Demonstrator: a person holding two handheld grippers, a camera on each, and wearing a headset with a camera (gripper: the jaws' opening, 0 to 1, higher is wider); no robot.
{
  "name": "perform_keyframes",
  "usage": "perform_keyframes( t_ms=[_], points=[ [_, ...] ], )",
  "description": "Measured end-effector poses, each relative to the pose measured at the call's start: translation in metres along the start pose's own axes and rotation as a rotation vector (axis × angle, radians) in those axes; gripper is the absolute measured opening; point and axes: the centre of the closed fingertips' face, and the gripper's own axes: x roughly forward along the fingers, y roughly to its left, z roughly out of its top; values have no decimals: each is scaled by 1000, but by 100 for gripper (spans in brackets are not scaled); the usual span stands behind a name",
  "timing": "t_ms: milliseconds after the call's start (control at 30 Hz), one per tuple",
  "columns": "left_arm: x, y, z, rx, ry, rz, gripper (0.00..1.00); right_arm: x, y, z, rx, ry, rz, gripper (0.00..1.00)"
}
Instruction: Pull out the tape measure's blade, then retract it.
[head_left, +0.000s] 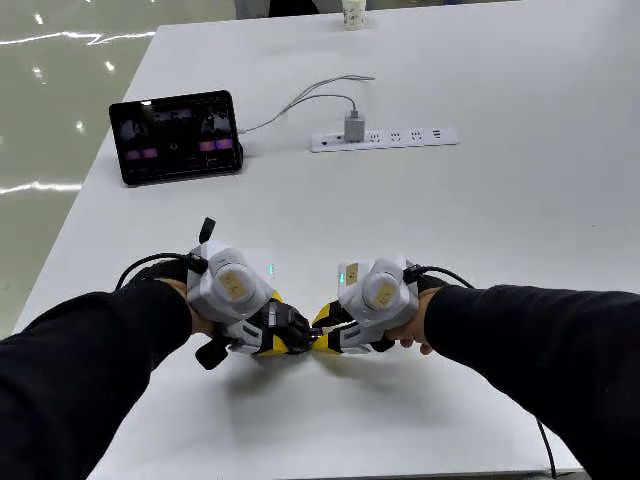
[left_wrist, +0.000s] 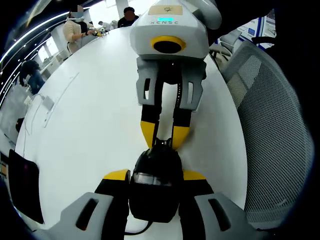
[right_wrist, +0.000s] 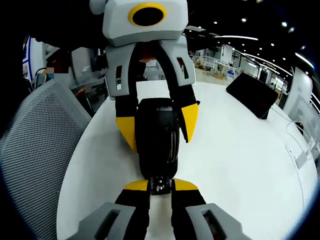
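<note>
A black tape measure (head_left: 287, 327) sits low over the white table (head_left: 480, 230), gripped between the yellow-tipped fingers of my left gripper (head_left: 280, 325). In the left gripper view the case (left_wrist: 155, 187) is clamped between my jaws. My right gripper (head_left: 322, 330) faces it nose to nose and is shut on the blade's end tab (right_wrist: 160, 185) at the case's mouth. The right gripper view shows the case (right_wrist: 157, 137) just beyond that tab. The left gripper view has the right gripper (left_wrist: 164, 134) pinching the tab (left_wrist: 162, 142). Almost no blade length shows between case and tab.
A dark tablet (head_left: 177, 135) stands at the back left. A white power strip (head_left: 385, 138) with a charger and cable lies at mid-back, and a paper cup (head_left: 353, 13) stands at the far edge. A grey mesh chair (left_wrist: 270, 125) is beside the table's near edge.
</note>
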Motion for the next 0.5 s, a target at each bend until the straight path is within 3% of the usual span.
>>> perform_keyframes(
  t_ms=[100,233,500],
  points=[
    [0,0,0,1,1,0,32,1,-1,-1,17,3,15,12],
    [0,0,0,-5,-7,4,32,3,1,-3,-42,14,23,11],
    [0,0,0,-6,-9,-1,32,1,0,-3,-32,8,32,10]
  ],
)
